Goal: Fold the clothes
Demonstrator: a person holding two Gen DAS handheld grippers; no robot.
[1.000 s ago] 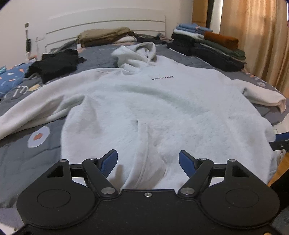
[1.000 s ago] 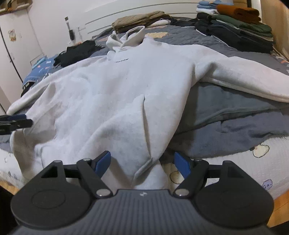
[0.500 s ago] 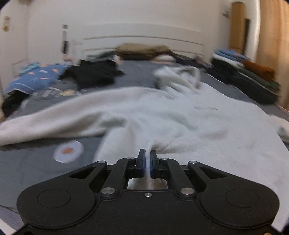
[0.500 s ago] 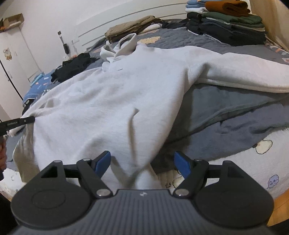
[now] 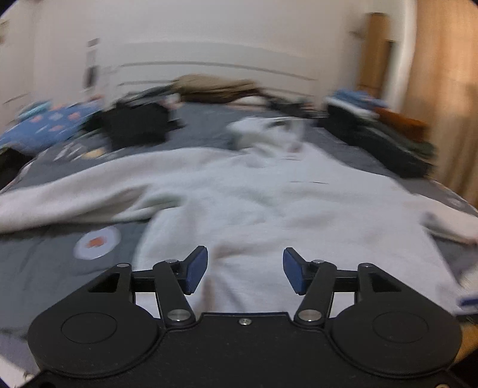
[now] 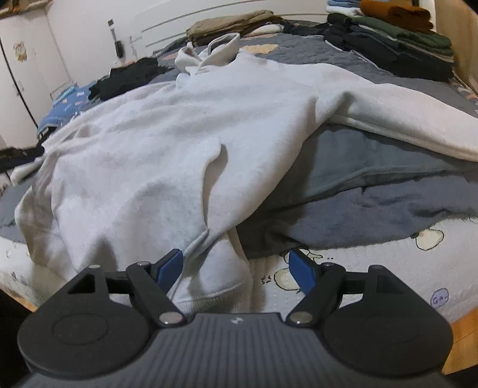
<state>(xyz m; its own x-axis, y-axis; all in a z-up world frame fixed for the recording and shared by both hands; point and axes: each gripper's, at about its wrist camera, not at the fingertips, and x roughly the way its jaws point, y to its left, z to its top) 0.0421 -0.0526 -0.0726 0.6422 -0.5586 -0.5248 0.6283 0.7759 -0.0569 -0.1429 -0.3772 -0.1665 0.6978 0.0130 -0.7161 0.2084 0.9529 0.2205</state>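
A pale grey hoodie lies spread front-up across the bed, hood toward the headboard, both sleeves stretched out sideways. The left wrist view is motion-blurred. My left gripper is open just above the hoodie's bottom hem, nothing between its blue pads. In the right wrist view the same hoodie drapes over the mattress edge, its right sleeve running off to the right. My right gripper is open, with the hoodie's bottom right hem corner lying between its fingers.
A grey quilt covers the bed over a white printed mattress sheet. Stacks of folded clothes sit at the far right, a tan pile by the headboard, and a black garment at the left. Curtains hang on the right.
My left gripper, shut on the hoodie's hem half a second ago, has opened and let go. The right gripper stayed open and moved closer to the hem corner.
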